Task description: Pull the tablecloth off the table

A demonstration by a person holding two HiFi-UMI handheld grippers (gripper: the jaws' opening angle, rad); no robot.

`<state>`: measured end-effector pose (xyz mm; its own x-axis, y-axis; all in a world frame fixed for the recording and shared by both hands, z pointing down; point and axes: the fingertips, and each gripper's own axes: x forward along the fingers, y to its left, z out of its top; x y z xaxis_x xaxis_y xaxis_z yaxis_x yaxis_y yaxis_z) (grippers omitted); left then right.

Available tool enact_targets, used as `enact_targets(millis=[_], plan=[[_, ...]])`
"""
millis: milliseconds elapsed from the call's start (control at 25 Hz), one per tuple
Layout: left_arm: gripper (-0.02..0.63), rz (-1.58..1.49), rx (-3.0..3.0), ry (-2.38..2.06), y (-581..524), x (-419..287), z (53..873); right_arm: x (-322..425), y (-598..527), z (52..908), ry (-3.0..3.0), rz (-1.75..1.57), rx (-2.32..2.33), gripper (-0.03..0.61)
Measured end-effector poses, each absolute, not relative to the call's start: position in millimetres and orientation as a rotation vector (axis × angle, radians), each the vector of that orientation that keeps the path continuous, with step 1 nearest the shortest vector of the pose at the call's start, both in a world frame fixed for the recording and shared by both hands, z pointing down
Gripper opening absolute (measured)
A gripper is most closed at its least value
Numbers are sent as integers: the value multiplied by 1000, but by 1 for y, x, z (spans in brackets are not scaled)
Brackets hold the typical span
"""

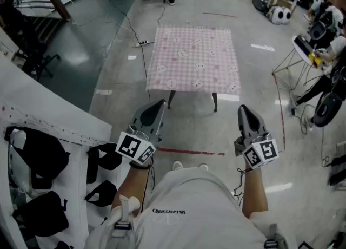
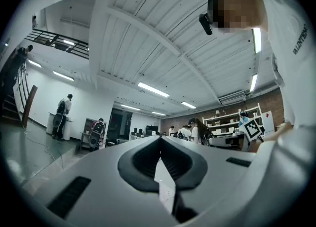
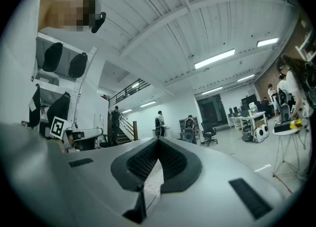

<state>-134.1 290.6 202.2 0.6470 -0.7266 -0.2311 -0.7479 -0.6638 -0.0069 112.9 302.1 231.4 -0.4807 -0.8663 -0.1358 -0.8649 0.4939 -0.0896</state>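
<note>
On table (image 1: pixel 214 102): pink checked tablecloth (image 1: pixel 193 58) spread flat; left gripper (image 1: pixel 161 103), right gripper (image 1: pixel 242 107) fingers together.

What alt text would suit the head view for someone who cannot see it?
Seen from above, a person holds the left hand-held gripper and the right hand-held gripper, both shut and empty, aimed at a table ahead, not yet touched, draped in a pink checked tablecloth.

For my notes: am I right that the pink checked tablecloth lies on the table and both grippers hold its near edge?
Not quite: the tablecloth lies on the table, but the head view shows the left gripper and right gripper shut, empty, short of it.
</note>
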Motion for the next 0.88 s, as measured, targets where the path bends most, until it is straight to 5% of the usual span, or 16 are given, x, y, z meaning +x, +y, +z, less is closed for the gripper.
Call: enact_targets(millis=[560,880], plan=[[2,389,-2801,1241,288,-141,210,100,295,241,2544,-126,-1440,48],[123,405,-2867,1209,280,-155,221,79,287,258,2560,-209,-1448,84]])
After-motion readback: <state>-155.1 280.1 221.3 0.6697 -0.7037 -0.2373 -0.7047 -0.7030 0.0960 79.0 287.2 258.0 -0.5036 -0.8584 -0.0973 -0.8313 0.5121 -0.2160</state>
